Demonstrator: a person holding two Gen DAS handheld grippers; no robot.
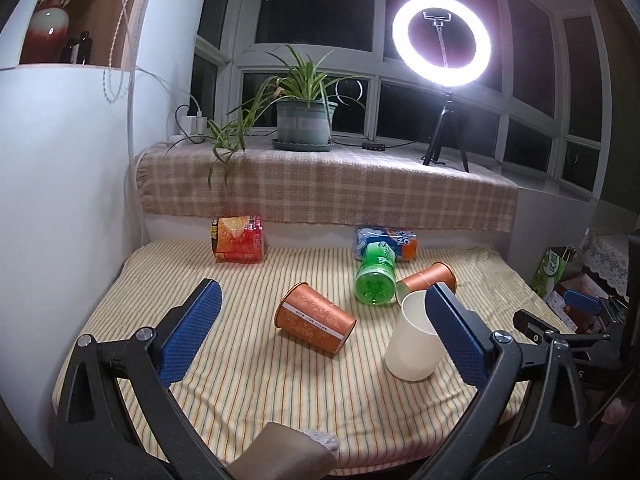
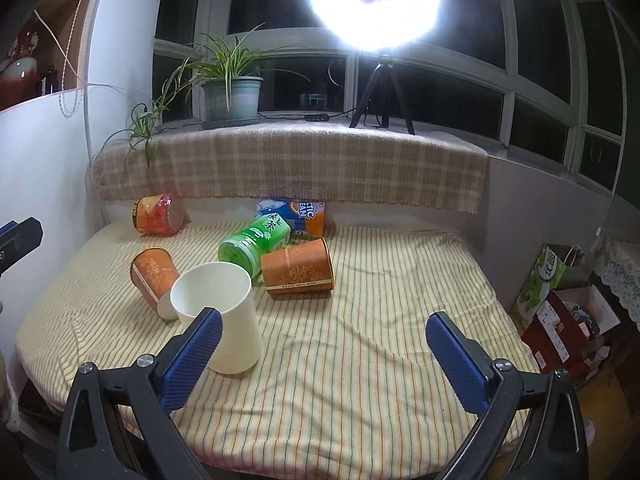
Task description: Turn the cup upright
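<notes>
The white cup (image 2: 224, 312) stands mouth-up near the front of the striped surface (image 2: 360, 320), apparently already righted, which would explain why both the left gripper (image 1: 320, 308) and right gripper (image 2: 324, 340) hang spread wide, pinching nothing.

the striped cloth (image 2: 360, 320) covered the surface; on it stood a white cup (image 2: 224, 320), and two orange cups (image 2: 298, 268) (image 2: 154, 276), a green bottle (image 2: 256, 240) and two packs (image 2: 158, 216) (image 2: 308, 216) lay there.
</notes>
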